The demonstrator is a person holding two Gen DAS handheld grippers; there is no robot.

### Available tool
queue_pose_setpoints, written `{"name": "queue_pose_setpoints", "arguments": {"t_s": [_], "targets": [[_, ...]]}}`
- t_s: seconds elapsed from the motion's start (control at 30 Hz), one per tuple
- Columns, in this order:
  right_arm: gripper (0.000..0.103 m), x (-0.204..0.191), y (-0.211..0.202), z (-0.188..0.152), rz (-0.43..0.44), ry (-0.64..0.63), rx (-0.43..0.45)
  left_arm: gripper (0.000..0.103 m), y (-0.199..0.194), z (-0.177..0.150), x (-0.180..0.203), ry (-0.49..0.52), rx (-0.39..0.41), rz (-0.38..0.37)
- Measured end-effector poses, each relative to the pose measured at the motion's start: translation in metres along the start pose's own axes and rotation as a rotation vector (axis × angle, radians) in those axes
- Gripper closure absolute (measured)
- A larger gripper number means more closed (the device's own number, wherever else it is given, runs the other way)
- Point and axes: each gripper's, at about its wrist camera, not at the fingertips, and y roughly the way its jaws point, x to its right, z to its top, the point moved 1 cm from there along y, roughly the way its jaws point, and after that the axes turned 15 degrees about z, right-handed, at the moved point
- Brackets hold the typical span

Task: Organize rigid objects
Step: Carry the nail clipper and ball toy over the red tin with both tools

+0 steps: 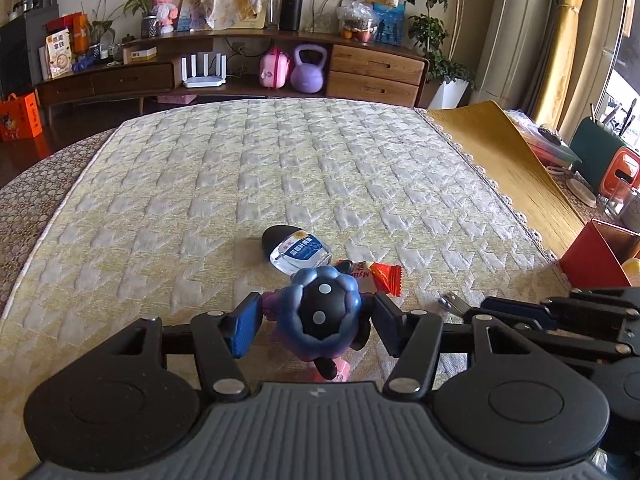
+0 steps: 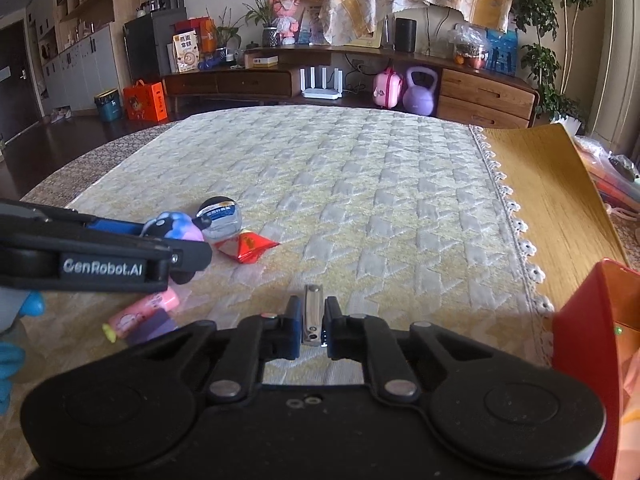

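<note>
Worked over a table under a quilted cream-and-yellow cloth (image 1: pixel 280 168) with a lace trim along its right edge, beside a curled yellow wood-grain mat (image 2: pixel 556 184). Beyond it, looked onto a long wooden sideboard (image 1: pixel 376 76) carrying a white router (image 1: pixel 204 74), a pink case (image 1: pixel 274 69) and a purple kettlebell (image 1: pixel 307 69), with potted plants and pale curtains at the window.

At the right edge of the cloth, stood a red open box (image 2: pixel 588 320); inside, glimpsed only something pale and yellowish, too cut off to identify.

Left gripper (image 1: pixel 314 320) closed its blue pads onto the sides of a blue-purple toy figure (image 1: pixel 324 312) with a black dotted top, near the front middle of the cloth. Just behind it, lay a small clear bottle with a black cap (image 1: pixel 298 254) and a red snack packet (image 1: pixel 382 276). Below the toy, rested a pink tube (image 2: pixel 144 312).

Right gripper (image 2: pixel 313 320) pinched nearly together on a metal nail clipper (image 2: pixel 312 312), low over the cloth, left of the red box.
</note>
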Motion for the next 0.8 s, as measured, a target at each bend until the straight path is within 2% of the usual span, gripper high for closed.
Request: {"name": "queue_pose_setpoints", "arguments": {"t_s": [0.37,0.8], "targets": [[0.093,-0.01,-0.044,-0.006,0.006,-0.005,0.038,0.044,-0.03,0.006,-0.006,-0.015,0.008,-0.006],[0.093,-0.01,-0.121,-0.011,-0.024,0.015,0.124,0.044,-0.09,0.009,0.025,0.041,0.023,-0.079]]}}
